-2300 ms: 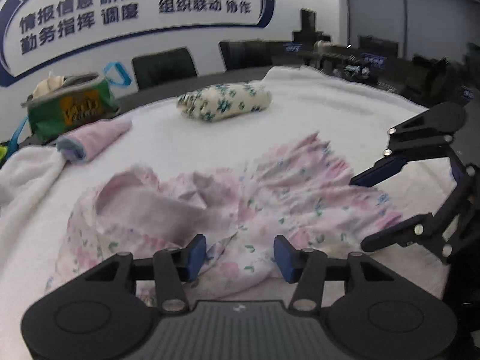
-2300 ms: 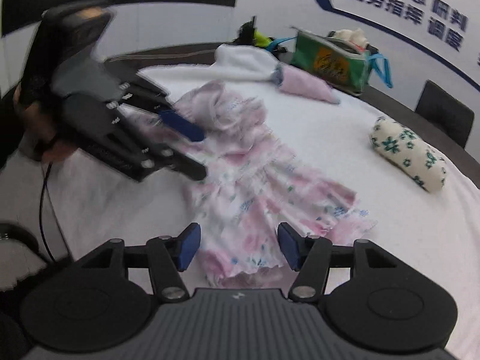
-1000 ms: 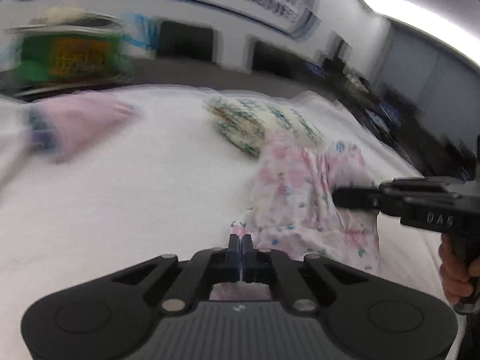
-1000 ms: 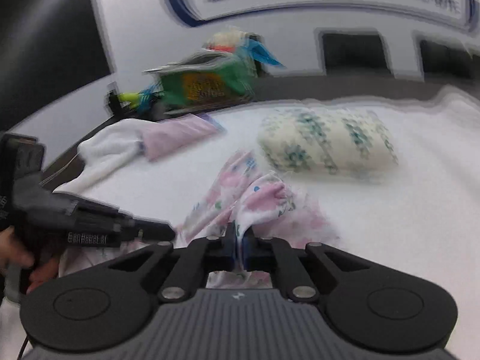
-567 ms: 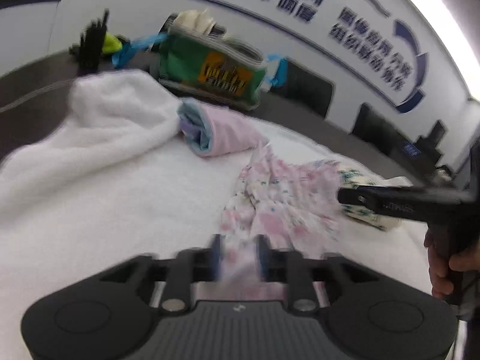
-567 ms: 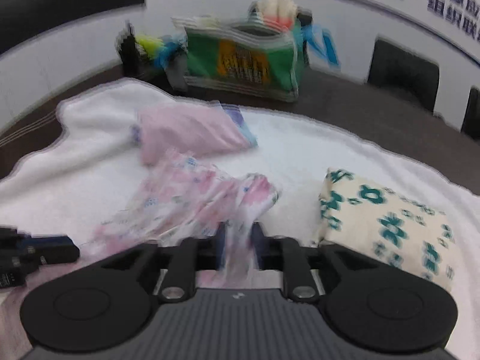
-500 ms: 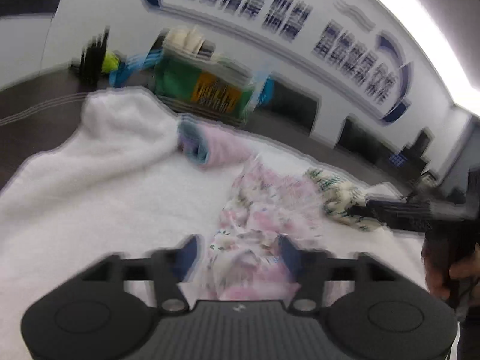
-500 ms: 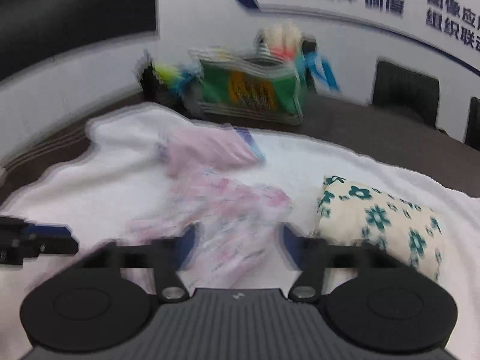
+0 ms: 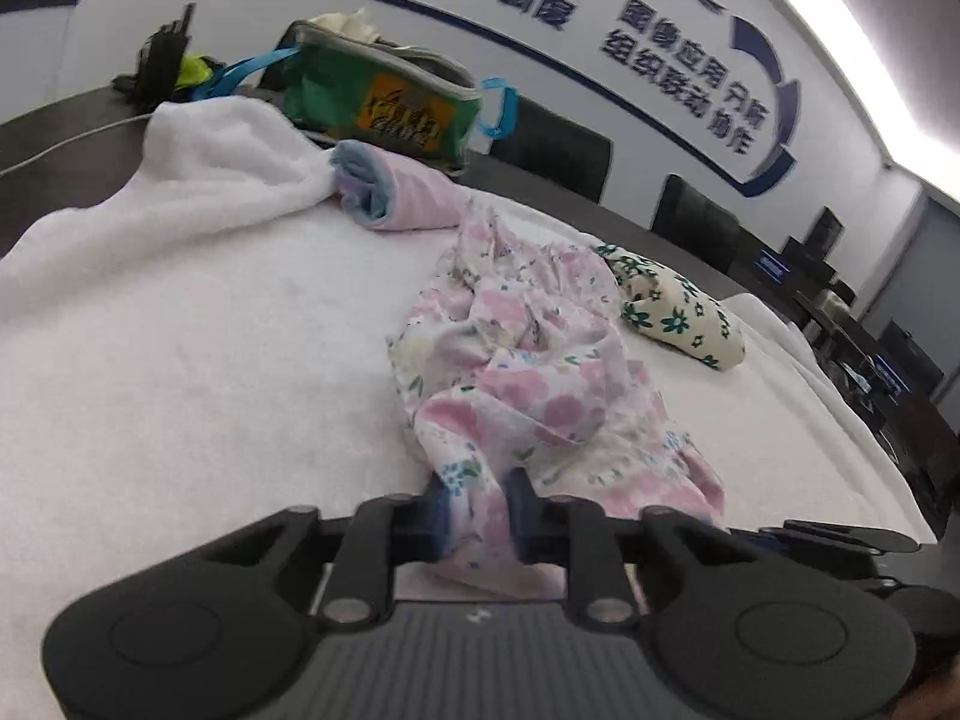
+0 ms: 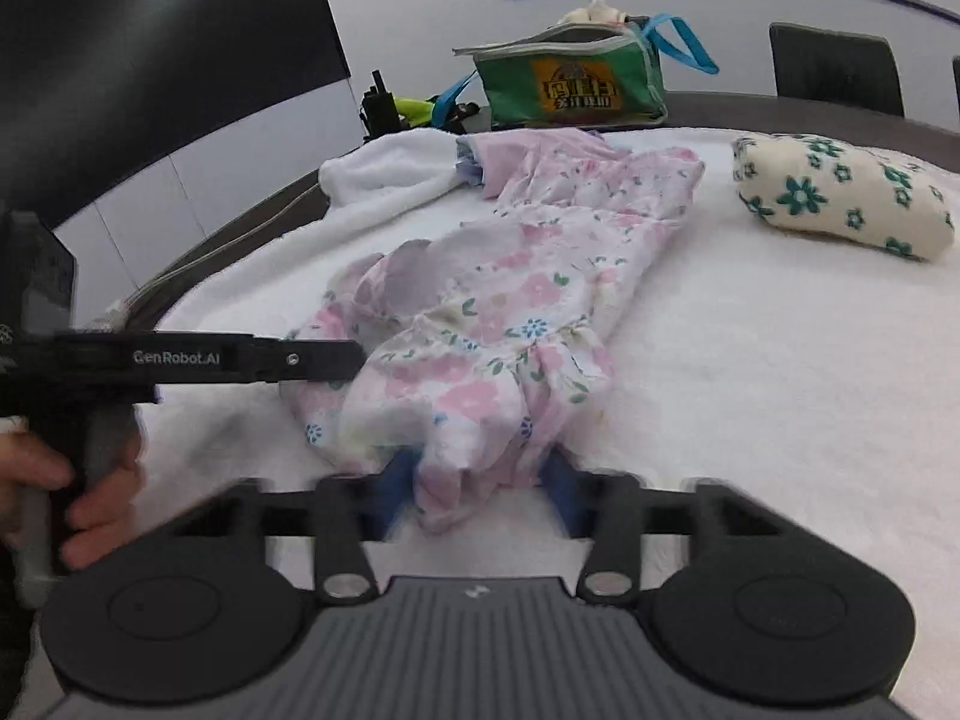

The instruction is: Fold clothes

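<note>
**Floral dress spread at centre frame, both grippers at its near hem**

Left gripper (image 9: 477, 507) clamped on the hem of the pink floral dress (image 9: 528, 372), fabric bunched between blue pads. Right gripper (image 10: 477, 489) spread wide, loose hem lying between its fingers, ungripped. Dress crumpled on white blanket (image 10: 750, 360), running from bottom centre toward the folded pink towel (image 9: 402, 195) at upper middle. Green bag (image 10: 570, 84) at top centre.

White wall (image 9: 420, 18) ahead of the jaws, blue Chinese lettering (image 9: 678, 54) and blue curved band across it. Black chairs (image 9: 549, 150) line a dark table (image 10: 780, 111) beyond the white covering (image 9: 180, 360). Ceiling light strip (image 9: 840, 24) upper right. Large dark screen (image 10: 150, 60) to the left in right wrist view.
</note>
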{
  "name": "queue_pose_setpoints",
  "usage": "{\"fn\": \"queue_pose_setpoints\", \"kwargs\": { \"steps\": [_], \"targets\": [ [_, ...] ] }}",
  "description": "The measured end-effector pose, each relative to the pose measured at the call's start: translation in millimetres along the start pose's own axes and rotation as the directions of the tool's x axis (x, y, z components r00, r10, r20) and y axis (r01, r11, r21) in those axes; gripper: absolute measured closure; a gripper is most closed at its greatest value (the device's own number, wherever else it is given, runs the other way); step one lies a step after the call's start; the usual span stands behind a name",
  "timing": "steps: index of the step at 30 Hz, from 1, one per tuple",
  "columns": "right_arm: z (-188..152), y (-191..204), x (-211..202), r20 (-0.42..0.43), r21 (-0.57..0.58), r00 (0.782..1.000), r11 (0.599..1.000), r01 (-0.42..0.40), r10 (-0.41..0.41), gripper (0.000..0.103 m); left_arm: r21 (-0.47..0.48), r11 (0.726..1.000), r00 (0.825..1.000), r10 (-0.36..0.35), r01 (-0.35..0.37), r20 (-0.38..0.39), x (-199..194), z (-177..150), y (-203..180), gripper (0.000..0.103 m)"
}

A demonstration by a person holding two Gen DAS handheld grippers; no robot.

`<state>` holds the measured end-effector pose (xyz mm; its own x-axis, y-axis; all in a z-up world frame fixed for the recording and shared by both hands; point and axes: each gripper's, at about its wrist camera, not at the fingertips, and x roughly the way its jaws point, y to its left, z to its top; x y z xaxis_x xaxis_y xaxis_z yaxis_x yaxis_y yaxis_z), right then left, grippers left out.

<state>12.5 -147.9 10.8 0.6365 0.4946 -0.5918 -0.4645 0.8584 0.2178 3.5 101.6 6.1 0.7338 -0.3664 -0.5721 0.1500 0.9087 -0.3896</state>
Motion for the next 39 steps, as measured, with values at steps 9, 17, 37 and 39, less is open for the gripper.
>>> {"fn": "queue_pose_setpoints", "kwargs": {
  "steps": [9, 17, 37, 39],
  "targets": [
    [-19.8, 5.9, -73.4, -0.090, -0.071, 0.993, 0.994, -0.083, 0.077, 0.094, -0.120, 0.985, 0.991, -0.132, 0.127, -0.037, -63.1, -60.9, -25.1, 0.096],
    [-48.9, 1.0, -129.0, -0.046, -0.031, 0.998, 0.999, -0.039, 0.037, 0.054, -0.016, 0.988, 0.988, -0.153, 0.153, 0.009, -98.1, -90.3, -37.9, 0.068],
    [-34.6, -29.8, -81.6, 0.105, 0.248, 0.952, 0.919, -0.305, 0.288, 0.098, 0.005, 0.985, 0.984, -0.173, 0.174, -0.040, -42.3, -60.8, -31.0, 0.092],
    [-34.0, -27.7, -83.1, 0.106, 0.229, 0.959, 0.932, -0.282, 0.264, 0.096, -0.014, 0.982, 0.981, -0.190, 0.190, -0.037, -39.1, -64.0, -25.9, 0.091]
  ]
}}
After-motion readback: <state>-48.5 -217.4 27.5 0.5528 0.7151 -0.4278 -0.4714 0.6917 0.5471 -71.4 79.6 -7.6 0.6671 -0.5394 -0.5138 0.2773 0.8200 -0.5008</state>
